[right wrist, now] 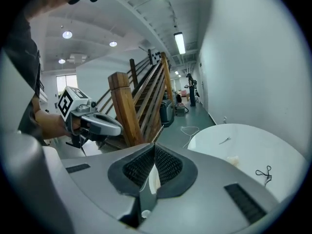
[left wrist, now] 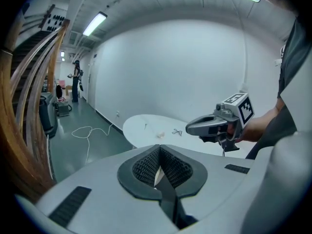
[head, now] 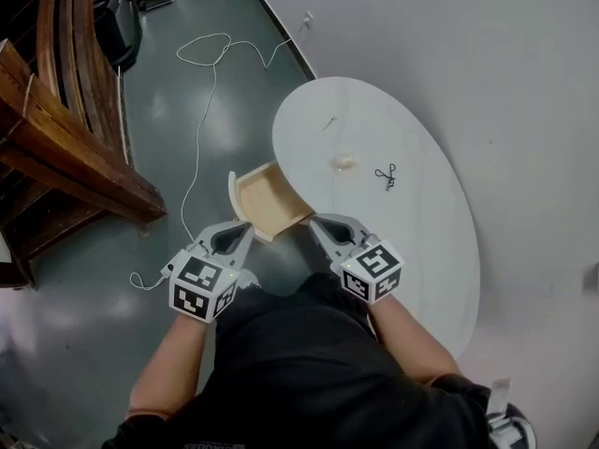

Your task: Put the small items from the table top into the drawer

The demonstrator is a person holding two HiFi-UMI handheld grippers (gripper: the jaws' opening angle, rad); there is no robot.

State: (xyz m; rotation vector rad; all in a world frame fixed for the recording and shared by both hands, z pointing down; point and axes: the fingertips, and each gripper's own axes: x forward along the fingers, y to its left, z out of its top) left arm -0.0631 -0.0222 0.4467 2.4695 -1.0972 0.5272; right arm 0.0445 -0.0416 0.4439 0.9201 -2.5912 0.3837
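Nearest my head camera: a dark shirt [head: 299, 372] and two bare forearms [head: 173, 363], each ending in a marker cube.

Left gripper [head: 246, 226]: held low in front of the body and pointing away and downward. In its own view the two ribbed pads lie pressed together with nothing between them. Its tip sits at the near left corner of the drawer [head: 267, 204]; I cannot tell whether it touches.

Right gripper [head: 316, 221]: held beside the left one at the same height. Its jaws are likewise pressed together, pinching nothing. Its tip lies just off the drawer's near right corner, by the table [head: 412, 251] edge.

Drawer: pale wood, pulled out from the rim of the white oval table towards the left of the head view, its bottom showing.

Small items, all on the table top beyond the drawer and well apart from both grippers:
- Black scissors [head: 387, 176], farthest right.
- A whitish lump [head: 344, 161], left of the scissors and nearer the drawer.
- A thin sliver [head: 329, 122], farther off; it is too small for me to identify.

Surroundings: a white cable [head: 201, 110] loops over the grey-green floor [head: 112, 279]. A wooden staircase [head: 65, 157] rises at the left, and a white wall [head: 487, 54] stands behind the table.
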